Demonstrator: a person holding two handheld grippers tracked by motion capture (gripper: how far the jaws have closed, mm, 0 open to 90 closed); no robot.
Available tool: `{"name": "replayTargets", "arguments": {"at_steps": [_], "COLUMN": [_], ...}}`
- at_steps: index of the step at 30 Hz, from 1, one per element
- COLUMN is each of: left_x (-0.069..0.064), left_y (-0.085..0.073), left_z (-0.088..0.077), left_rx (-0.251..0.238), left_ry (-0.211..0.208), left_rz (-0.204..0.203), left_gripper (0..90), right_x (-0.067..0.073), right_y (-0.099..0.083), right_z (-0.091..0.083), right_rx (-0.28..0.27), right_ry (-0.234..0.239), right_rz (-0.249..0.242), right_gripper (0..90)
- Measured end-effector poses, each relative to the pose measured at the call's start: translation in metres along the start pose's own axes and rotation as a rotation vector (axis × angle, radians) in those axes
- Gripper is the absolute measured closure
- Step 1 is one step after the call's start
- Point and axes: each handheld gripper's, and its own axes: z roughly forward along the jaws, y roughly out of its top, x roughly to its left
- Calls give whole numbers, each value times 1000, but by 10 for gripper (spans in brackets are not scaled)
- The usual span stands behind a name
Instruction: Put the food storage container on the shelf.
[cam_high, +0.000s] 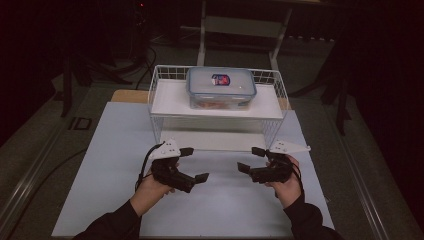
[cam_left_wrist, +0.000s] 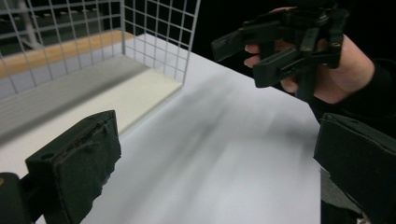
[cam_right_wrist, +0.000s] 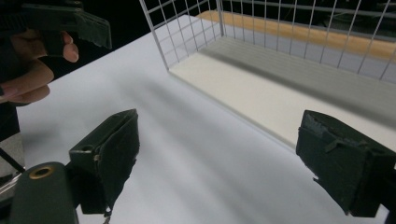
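Observation:
A clear lidded food box (cam_high: 221, 87) with a red and blue label sits on the top shelf of a white wire rack (cam_high: 159, 114) at the back of the white table mat (cam_high: 120, 150). My left gripper (cam_high: 196, 163) hovers low over the mat in front of the rack's left half, its jaws wide open and empty (cam_left_wrist: 215, 172). My right gripper (cam_high: 248, 159) faces it from the right, also open with nothing between its pads (cam_right_wrist: 224, 158). Each gripper view shows the other hand: the right gripper (cam_left_wrist: 240, 63), and a left jaw fingertip (cam_right_wrist: 93, 29).
The rack's lower shelf (cam_right_wrist: 261, 98) is bare and lies just beyond both grippers. A wooden strip (cam_high: 129, 96) borders the mat behind the rack. The floor and a white frame stand (cam_high: 240, 25) lie farther back in the dark.

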Motion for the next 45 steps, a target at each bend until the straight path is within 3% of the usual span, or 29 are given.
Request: {"name": "replayTargets", "arguments": {"at_steps": [7, 10, 15, 18, 28, 34, 45], "left_x": [2, 4, 8, 9, 12, 15, 20], "left_y": [-21, -31, -44, -49, -66, -77, -84], "left_z": [-6, -10, -20, -26, -36, -38, -36], "left_rx": [16, 39, 28, 11, 36, 49, 62], "left_ry": [-9, 9, 41, 55, 88, 91, 86], "left_rz": [-6, 6, -3, -5, -19, -29, -40], "left_gripper": [1, 1, 1, 0, 1, 1, 0], "right_x": [-2, -1, 0, -1, -4, -5, -9], "right_y": [-17, -24, -36, -43, -58, -65, -70], "right_z": [-2, -5, -11, -15, -23, -26, -24], "right_rx": [6, 11, 12, 18, 26, 39, 52], "right_ry": [6, 8, 10, 3, -18, -26, -38], "right_rz": [-5, -21, -33, -37, -14, -41, -34], "right_gripper": [131, 131, 136, 136, 133, 131, 132]}}
